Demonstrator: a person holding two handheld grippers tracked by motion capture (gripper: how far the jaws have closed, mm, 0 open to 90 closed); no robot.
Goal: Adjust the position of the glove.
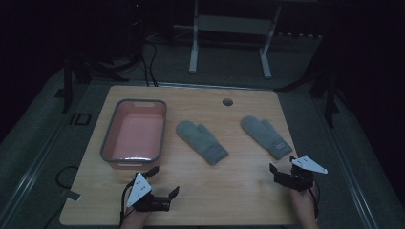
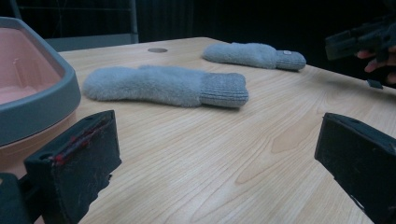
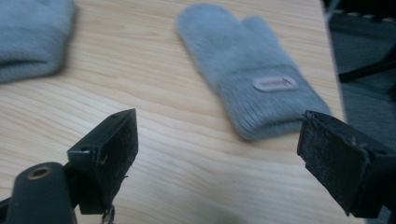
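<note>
Two grey mittens lie flat on the wooden table (image 1: 239,191). The left mitten (image 1: 201,141) (image 2: 163,85) sits near the middle, cuff toward me. To its right rests the right mitten (image 1: 266,136) (image 3: 243,65) (image 2: 254,55), which carries a small label on its cuff. A pink basin (image 1: 135,134) (image 2: 28,88) with a grey rim stands at the left, nothing inside it. My left gripper (image 1: 164,181) (image 2: 217,158) is open near the front edge, below the basin. Just short of the labelled mitten's cuff, my right gripper (image 1: 283,168) (image 3: 219,154) hovers open.
A round cable hole (image 1: 227,102) marks the table's far edge. Beyond the table stand a white frame (image 1: 229,38) and dark stands on a grey floor with cables (image 1: 148,62). The scene is dimly lit.
</note>
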